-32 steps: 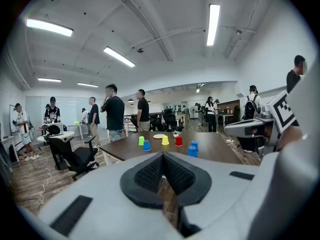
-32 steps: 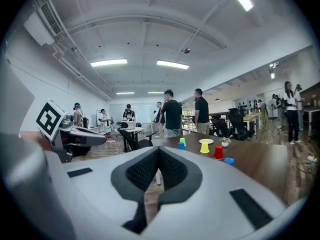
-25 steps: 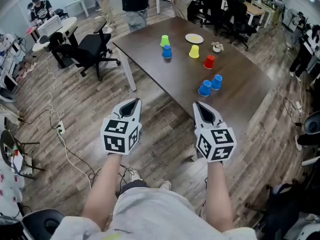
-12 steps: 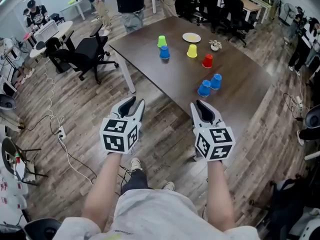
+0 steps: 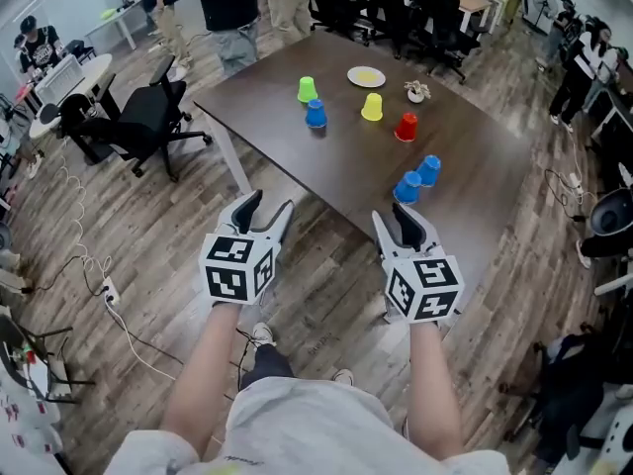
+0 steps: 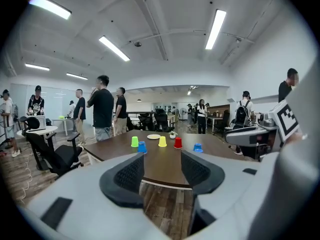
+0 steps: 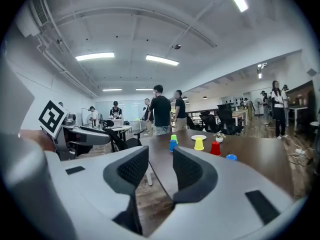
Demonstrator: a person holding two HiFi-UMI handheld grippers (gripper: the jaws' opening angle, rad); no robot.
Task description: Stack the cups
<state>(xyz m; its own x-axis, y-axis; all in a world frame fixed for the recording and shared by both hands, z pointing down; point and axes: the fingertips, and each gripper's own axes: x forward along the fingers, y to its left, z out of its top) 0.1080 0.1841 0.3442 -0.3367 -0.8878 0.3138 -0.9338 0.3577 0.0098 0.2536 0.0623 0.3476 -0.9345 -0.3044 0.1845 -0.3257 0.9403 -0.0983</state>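
Jaws on both tools are standing apart, having just been opening, and nothing is being gripped. Only floor and table are being seen between the pads of the left gripper (image 6: 161,168) and those of the right gripper (image 7: 160,168). In the head view the left gripper (image 5: 269,206) and the right gripper (image 5: 395,220) are being held side by side over the wooden floor (image 5: 148,255). Both are just short of the near edge of the dark table (image 5: 326,166) and are being pointed towards its far side.

All the cups are lying ahead of the fingertips, well apart from them, and none is being touched. The near blue cup (image 5: 407,186) and the second blue cup (image 5: 428,169), close together, are being found almost straight ahead of the right gripper, which is judged the nearer of the two. Farther off, the red cup (image 5: 406,127) and the yellow cup (image 5: 372,107) are sitting mid-table. The green cup (image 5: 308,89) and the far blue cup (image 5: 316,114) are lying towards the far left, more in line with the left gripper. The cups appear to be standing mouth down with their long axes upright, so a level, sideways grasp is likely being called for.
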